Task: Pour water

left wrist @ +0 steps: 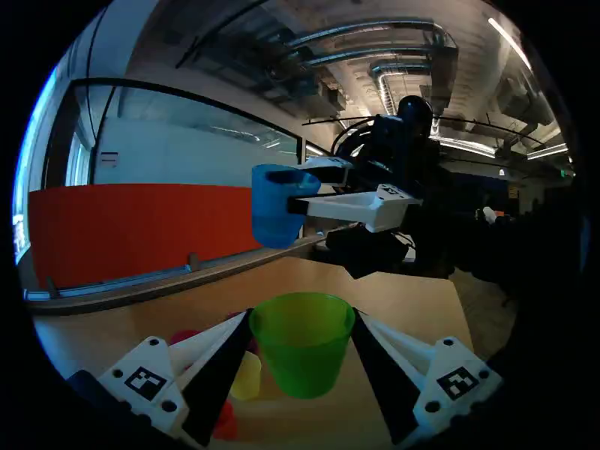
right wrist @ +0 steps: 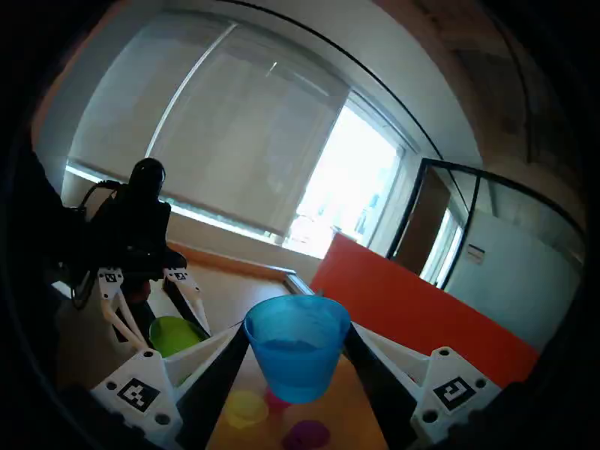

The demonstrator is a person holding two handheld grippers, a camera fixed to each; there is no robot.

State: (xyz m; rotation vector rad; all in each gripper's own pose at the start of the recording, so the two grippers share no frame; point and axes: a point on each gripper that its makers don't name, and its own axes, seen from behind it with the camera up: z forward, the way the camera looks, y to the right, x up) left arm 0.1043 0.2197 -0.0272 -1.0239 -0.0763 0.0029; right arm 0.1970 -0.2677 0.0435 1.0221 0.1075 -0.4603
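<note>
Above the table (left wrist: 405, 300), right gripper view shows water (right wrist: 289, 346) in blue cup (right wrist: 296, 377)

My right gripper (right wrist: 298, 341) clamps the blue cup (right wrist: 296, 371) upright between both fingers. It seems part full of water, though the tint makes that hard to judge. At nine o'clock, my left gripper (right wrist: 150, 315) carries the green cup (right wrist: 172, 335). At six o'clock, a small yellow cup (right wrist: 246, 409) and a purple one (right wrist: 307, 433) sit on the table (right wrist: 356, 409).

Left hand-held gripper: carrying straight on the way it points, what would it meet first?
Probably the blue cup, held by the right hand-held gripper, almost dead ahead beyond its own green cup; depth is unclear.
</note>
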